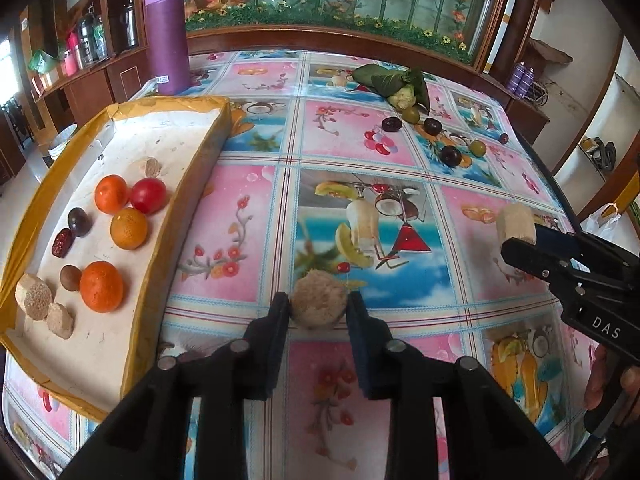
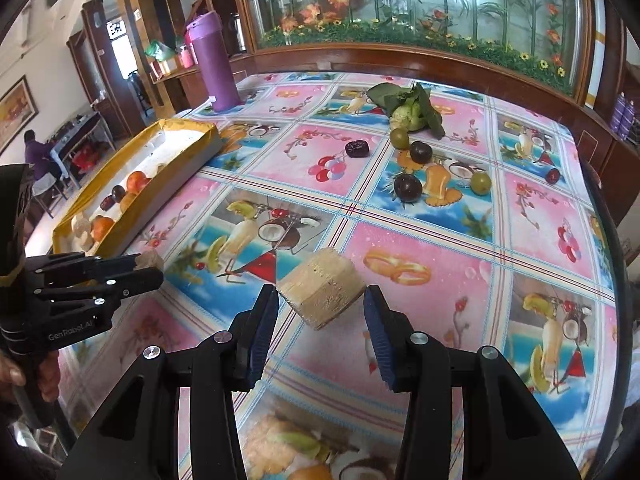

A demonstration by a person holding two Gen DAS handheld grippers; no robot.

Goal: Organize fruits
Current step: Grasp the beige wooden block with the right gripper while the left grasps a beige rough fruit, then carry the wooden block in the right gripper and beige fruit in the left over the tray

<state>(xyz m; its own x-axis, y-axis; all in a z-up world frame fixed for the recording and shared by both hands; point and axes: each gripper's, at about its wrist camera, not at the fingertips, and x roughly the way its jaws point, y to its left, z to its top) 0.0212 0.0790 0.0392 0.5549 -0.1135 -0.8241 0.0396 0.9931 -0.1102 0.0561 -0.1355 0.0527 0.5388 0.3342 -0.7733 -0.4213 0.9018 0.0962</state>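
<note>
My left gripper [image 1: 318, 306] is shut on a round tan sugarcane chunk [image 1: 319, 300], held above the tablecloth; it also shows in the right wrist view [image 2: 150, 264]. My right gripper [image 2: 322, 300] is shut on a larger pale sugarcane chunk [image 2: 322, 294], seen from the left wrist view too [image 1: 517, 226]. A white tray with a yellow rim [image 1: 168, 240] at the left holds oranges [image 1: 101, 286], a red tomato [image 1: 148, 195], a dark plum, a date and several cane pieces. Dark plums [image 2: 408, 187], green fruits [image 2: 480, 181] and a date [image 2: 355, 148] lie loose at the far right.
A tall purple flask [image 1: 166, 32] stands at the table's far left. A leafy cauliflower [image 2: 412, 114] lies at the far side. A wooden cabinet with flower-painted glass runs behind the table. A person sits far off at the left.
</note>
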